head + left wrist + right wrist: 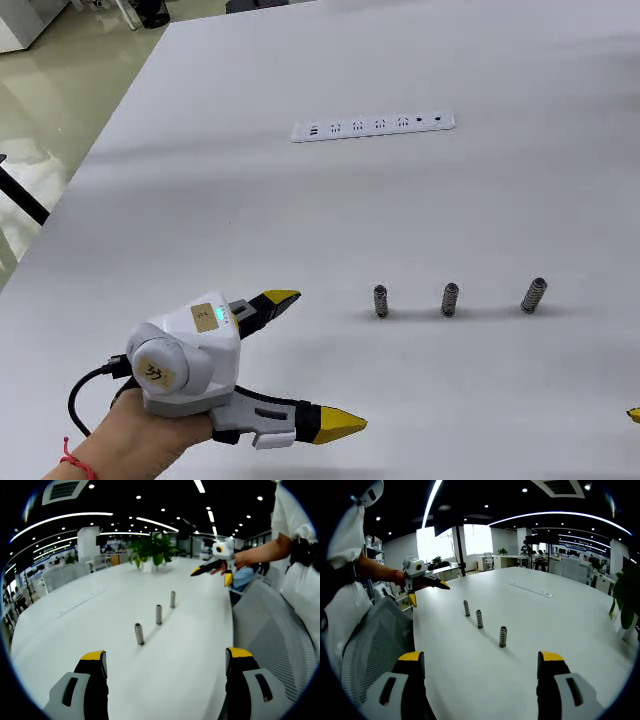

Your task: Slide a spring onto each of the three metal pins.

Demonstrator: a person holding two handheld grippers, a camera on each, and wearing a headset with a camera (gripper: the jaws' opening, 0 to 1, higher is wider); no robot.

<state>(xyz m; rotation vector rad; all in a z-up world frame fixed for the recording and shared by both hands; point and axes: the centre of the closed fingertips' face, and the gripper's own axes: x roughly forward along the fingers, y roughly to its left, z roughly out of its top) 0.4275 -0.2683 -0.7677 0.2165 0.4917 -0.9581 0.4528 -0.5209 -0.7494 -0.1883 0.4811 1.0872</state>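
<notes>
Springs point(450, 298), three in a row, stand on the white table point(300, 200), and neither tool touches them. The left gripper point(315, 360) sits near the row's left end, a little toward the person. Its yellow-tipped fingers point(338, 424) are spread wide and clasp nothing, and in its own view the row runs ahead between the parted jaws. The right gripper point(480, 662) faces the row from the other end, jaws likewise wide apart and bare, well apart from the nearest coil. The rightmost spring point(534, 294) leans; the other two are upright. Whether pins run inside the coils cannot be told.

On the left gripper's white body a round tan sticker point(155, 375) bears dark marks that look like "33". A second tan label point(205, 312) is too small to read. A black cable point(85, 385) loops from its back, and a red cord point(72, 462) circles the wrist of the hand point(130, 440) holding it.

Beyond the row, well apart, lies a white power strip point(373, 126). In the left gripper view a potted plant point(152, 550) stands past the row's far end, and a mesh chair point(270, 630) sits off the table edge.
</notes>
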